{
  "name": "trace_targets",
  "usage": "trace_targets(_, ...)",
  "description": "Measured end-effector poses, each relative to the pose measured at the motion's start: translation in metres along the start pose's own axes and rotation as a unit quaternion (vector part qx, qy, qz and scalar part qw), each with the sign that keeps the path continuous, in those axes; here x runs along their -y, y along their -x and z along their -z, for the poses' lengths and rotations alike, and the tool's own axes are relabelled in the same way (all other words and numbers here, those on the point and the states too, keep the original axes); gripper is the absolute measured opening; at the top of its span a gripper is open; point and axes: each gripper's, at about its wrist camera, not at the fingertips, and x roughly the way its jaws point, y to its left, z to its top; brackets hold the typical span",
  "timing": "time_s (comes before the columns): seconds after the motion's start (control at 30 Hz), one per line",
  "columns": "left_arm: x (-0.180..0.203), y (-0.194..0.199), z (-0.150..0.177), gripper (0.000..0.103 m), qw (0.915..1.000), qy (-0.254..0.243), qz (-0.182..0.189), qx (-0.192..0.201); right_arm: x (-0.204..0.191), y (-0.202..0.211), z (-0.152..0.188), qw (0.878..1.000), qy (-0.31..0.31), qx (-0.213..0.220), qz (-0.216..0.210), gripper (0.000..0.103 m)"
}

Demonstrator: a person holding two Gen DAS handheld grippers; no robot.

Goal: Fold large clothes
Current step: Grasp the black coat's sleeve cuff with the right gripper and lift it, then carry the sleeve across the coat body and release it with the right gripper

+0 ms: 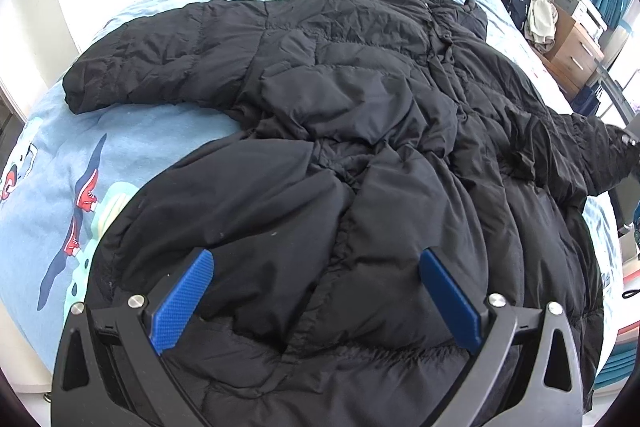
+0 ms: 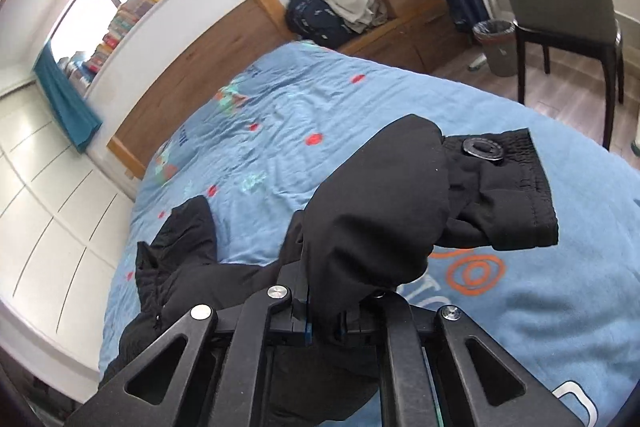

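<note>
A black puffer coat [image 1: 340,115] is spread across the blue patterned bed [image 1: 52,195], one sleeve [image 1: 160,55] stretched out to the left. The left hand-held gripper [image 1: 316,267] is held over the coat's hem, its blue fingers [image 1: 182,301] wide apart and gripping nothing. The right hand-held gripper [image 2: 324,323] is clamped on the other sleeve [image 2: 380,211], whose cuff [image 2: 504,187] is raised above the bed.

Left gripper [image 1: 316,269]: black frame with triangular cutouts, four round silver screw heads, two flat blue fingers [image 1: 182,301] with a fine dotted texture. Right gripper [image 2: 324,331]: same black frame and cutouts, silver screws, blue showing only as thin slivers.
</note>
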Motion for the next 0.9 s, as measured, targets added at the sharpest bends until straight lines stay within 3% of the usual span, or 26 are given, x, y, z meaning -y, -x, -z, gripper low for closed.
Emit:
trace_targets(0.23, -0.018, 0.013, 0.003, 0.103, 0.9998, 0.016, 0.002, 0.011, -0.11, 0.015, 0.024, 0.989, 0.132, -0.004, -0.063, 0.009)
trace_targets(0.43, -0.03, 0.025, 0.005, 0.103, 0.9994, 0.022, -0.004, 0.026, -0.179, 0.017, 0.075, 0.968, 0.226, -0.037, -0.103, 0.009)
trace_targets(0.53, -0.035, 0.028, 0.006, 0.103, 0.9992, 0.027, -0.005, 0.027, -0.208, 0.013, 0.111, 0.952, 0.277, -0.061, -0.117, 0.009)
trace_targets(0.7, -0.041, 0.029, 0.008, 0.103, 0.9991, 0.032, -0.007, 0.029, -0.24, 0.007, 0.191, 0.909, 0.376, -0.117, -0.133, 0.009)
trace_targets(0.8, -0.043, 0.029, 0.008, 0.103, 0.9989, 0.035, -0.008, 0.029, -0.242, 0.002, 0.241, 0.88, 0.43, -0.155, -0.132, 0.009)
trace_targets(0.9, -0.043, 0.028, 0.008, 0.103, 0.9988, 0.035, -0.012, 0.031, -0.228, -0.01, 0.274, 0.86, 0.456, -0.195, -0.12, 0.01)
